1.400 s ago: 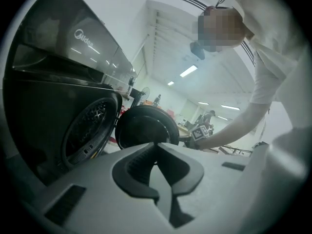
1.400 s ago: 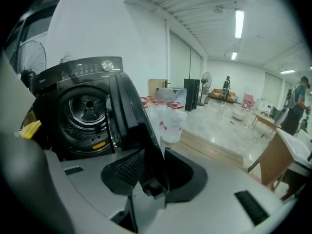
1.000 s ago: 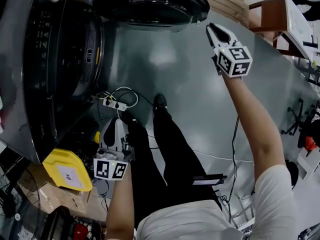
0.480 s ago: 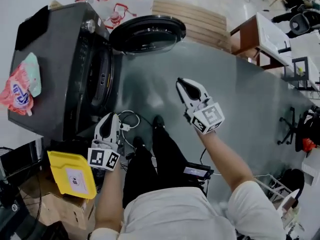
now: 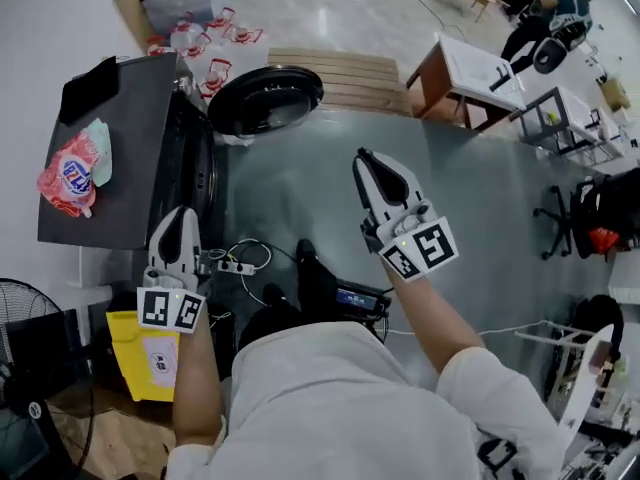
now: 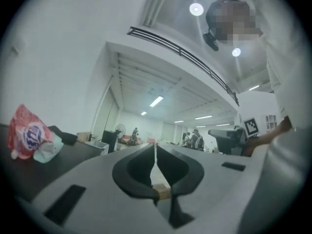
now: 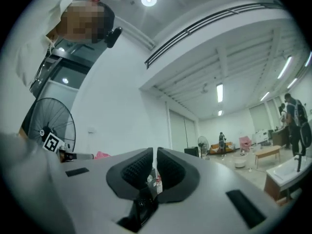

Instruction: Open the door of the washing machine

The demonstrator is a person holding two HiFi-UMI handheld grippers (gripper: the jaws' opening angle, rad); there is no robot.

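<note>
Door (image 5: 262,100) of washing machine (image 5: 125,183) wide open, looks done. Left gripper (image 5: 179,216), right gripper (image 5: 366,160): jaws together, empty, well apart from door. Nothing left.

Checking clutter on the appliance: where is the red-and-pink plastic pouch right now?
At the head view's left, the red-and-pink plastic pouch lies on top of the dark grey washing machine, near a flat black object.

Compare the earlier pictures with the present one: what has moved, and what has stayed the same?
Both tools rose. The right tool drew back from the door. The left tool lifted from low down beside the washing machine. Nothing was taken hold of or let go. The door stayed open and both tools stayed empty.
</note>
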